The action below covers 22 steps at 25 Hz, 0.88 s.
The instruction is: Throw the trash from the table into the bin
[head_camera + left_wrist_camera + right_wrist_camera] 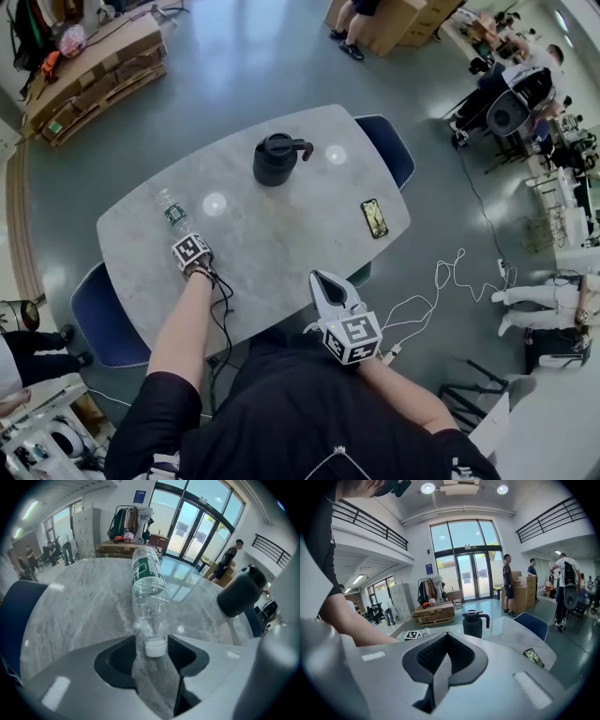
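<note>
A clear plastic bottle (pixel 173 215) with a green label lies on its side on the grey marble table (pixel 281 248), near the left edge. In the left gripper view the bottle (pixel 149 590) points away from me, its white cap between the jaws. My left gripper (pixel 185 238) (pixel 152 647) is open, with a small gap showing on the cap's left side. My right gripper (pixel 322 279) (pixel 444 645) hovers shut and empty over the table's near edge, to the right. No bin shows in any view.
A black jug (pixel 277 158) (pixel 474 623) stands mid-table at the back; a phone (pixel 374 217) (pixel 533 656) lies at the right. Blue chairs (pixel 101 323) (pixel 390 150) sit at the table's left and far-right ends. White cables (pixel 441 281) trail on the floor.
</note>
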Motion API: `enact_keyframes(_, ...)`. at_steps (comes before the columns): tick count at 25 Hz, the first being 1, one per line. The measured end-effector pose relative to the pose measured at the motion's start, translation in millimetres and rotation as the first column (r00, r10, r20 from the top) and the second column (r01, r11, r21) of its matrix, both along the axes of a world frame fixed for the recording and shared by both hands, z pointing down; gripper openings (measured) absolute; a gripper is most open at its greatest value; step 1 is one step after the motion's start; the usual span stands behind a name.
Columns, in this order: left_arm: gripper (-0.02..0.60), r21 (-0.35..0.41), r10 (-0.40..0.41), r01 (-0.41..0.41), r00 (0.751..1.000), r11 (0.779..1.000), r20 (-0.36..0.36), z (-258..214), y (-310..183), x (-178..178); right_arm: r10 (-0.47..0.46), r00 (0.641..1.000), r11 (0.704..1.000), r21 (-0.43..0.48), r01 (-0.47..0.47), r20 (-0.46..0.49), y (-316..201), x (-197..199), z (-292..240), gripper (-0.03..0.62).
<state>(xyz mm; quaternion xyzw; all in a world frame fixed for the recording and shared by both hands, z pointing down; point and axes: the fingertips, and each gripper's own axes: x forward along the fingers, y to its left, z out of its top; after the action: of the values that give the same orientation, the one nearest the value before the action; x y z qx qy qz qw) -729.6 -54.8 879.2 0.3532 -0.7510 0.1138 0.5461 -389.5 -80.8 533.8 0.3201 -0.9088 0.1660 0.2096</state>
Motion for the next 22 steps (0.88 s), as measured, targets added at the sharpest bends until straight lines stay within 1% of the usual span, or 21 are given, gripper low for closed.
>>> enact_keyframes(1, 0.171, 0.0, 0.002, -0.002, 1.0, 1.0, 0.006, 1.6, -1.1, -1.0, 0.003, 1.0, 1.0, -0.001, -0.003, -0.002, 0.1, 1.8, 1.4, 0.025)
enact_keyframes(2, 0.143, 0.001, 0.008, -0.008, 1.0, 1.0, 0.014, 2.7, -2.0, -1.5, 0.008, 1.0, 1.0, -0.004, -0.008, -0.004, 0.0, 4.6, 2.6, 0.025)
enact_keyframes(7, 0.141, 0.009, 0.064, -0.064, 0.997, 0.998, 0.04, -1.2, -6.3, 2.7, 0.04, 0.999, 0.999, -0.022, -0.04, -0.001, -4.4, 17.2, 6.2, 0.025)
enact_keyframes(9, 0.141, 0.023, 0.108, -0.111, 0.991, 0.994, 0.079, -7.1, -7.5, 3.3, 0.039, 0.999, 0.999, -0.023, -0.039, 0.002, -4.9, 16.7, 6.1, 0.025)
enact_keyframes(11, 0.141, 0.053, 0.155, -0.162, 0.981, 0.985, 0.117, -17.2, -11.0, 5.9, 0.033, 0.999, 0.999, -0.02, -0.032, 0.009, -5.9, 13.5, 5.1, 0.025)
enact_keyframes(14, 0.141, 0.111, 0.21, -0.229, 0.964, 0.967, 0.162, -36.7, -16.5, 16.4, 0.024, 0.999, 1.0, -0.017, -0.023, 0.022, -7.4, 11.9, 4.4, 0.025)
enact_keyframes(16, 0.141, 0.166, 0.23, -0.262, 0.954, 0.951, 0.191, -56.3, -20.9, 25.7, 0.02, 0.999, 1.0, -0.014, -0.019, 0.032, -8.7, 11.8, 3.7, 0.025)
enact_keyframes(18, 0.141, 0.228, 0.256, -0.308, 0.939, 0.924, 0.231, -84.1, -25.8, 34.9, 0.015, 0.999, 1.0, -0.009, -0.014, 0.045, -11.0, 8.5, 0.8, 0.025)
enact_keyframes(20, 0.141, 0.281, 0.291, -0.369, 0.914, 0.886, 0.283, -117.6, -28.8, 49.1, 0.008, 0.998, 1.0, -0.001, -0.008, 0.06, -13.5, 6.6, -3.9, 0.025)
enact_keyframes(22, 0.141, 0.331, 0.318, -0.425, 0.889, 0.843, 0.33, -152.6, -30.3, 67.3, 0.003, 0.997, 1.0, 0.009, -0.004, 0.076, -16.6, 7.1, -8.8, 0.025)
